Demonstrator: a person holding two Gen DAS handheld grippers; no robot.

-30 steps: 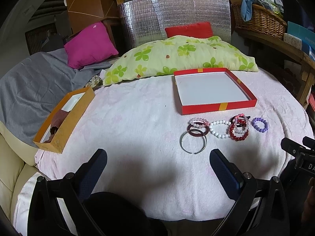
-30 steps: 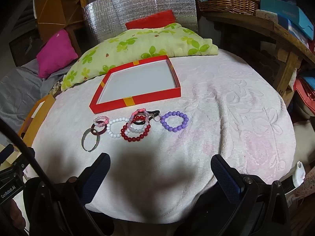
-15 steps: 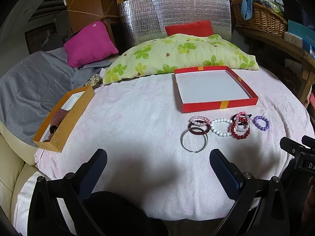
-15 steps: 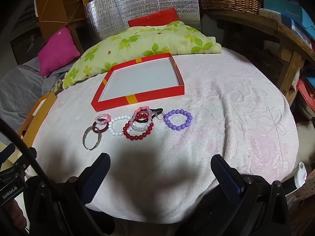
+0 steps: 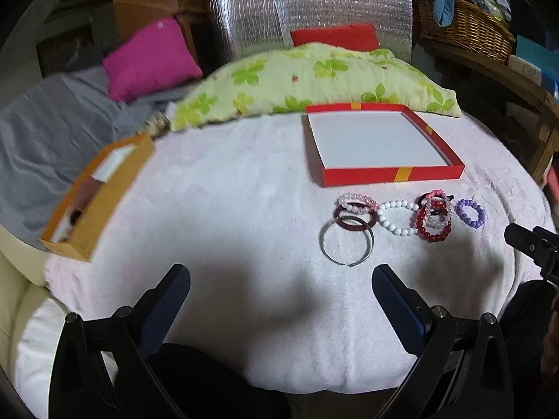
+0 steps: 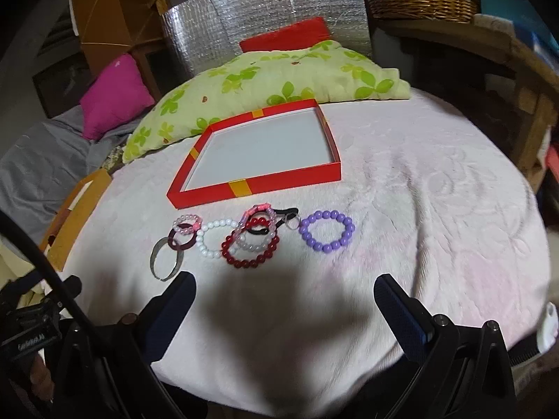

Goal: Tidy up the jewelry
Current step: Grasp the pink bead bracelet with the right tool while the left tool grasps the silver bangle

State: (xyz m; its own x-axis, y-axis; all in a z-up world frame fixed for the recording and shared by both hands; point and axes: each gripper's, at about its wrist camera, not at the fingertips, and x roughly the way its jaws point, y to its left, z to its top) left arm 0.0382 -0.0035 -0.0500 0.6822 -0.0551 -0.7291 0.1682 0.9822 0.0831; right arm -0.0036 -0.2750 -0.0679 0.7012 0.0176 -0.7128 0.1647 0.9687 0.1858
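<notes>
A row of bracelets lies on the pink cloth in front of an empty red tray [image 5: 391,176] [image 6: 258,187]. From left: a silver bangle [image 5: 346,243] [image 6: 167,257], a dark red ring [image 5: 355,219], a pink bead bracelet [image 5: 357,202], a white bead bracelet [image 5: 398,217] [image 6: 213,236], a red bead bracelet [image 5: 433,224] [image 6: 250,248] under a tangle of smaller bands, and a purple bead bracelet [image 5: 471,213] [image 6: 327,231]. My left gripper [image 5: 281,276] is open and empty, short of the bangle. My right gripper [image 6: 284,282] is open and empty, short of the red beads.
An orange box [image 5: 94,195] sits at the table's left edge. A green floral pillow [image 5: 307,80] lies behind the tray. A pink cushion [image 5: 150,57], grey blanket and silver foil panel stand further back. A wicker basket [image 5: 464,28] rests on a wooden shelf at right.
Both grippers have moved forward toward the bracelets, which look larger and closer now. Nothing on the table has moved. Both stay open.
</notes>
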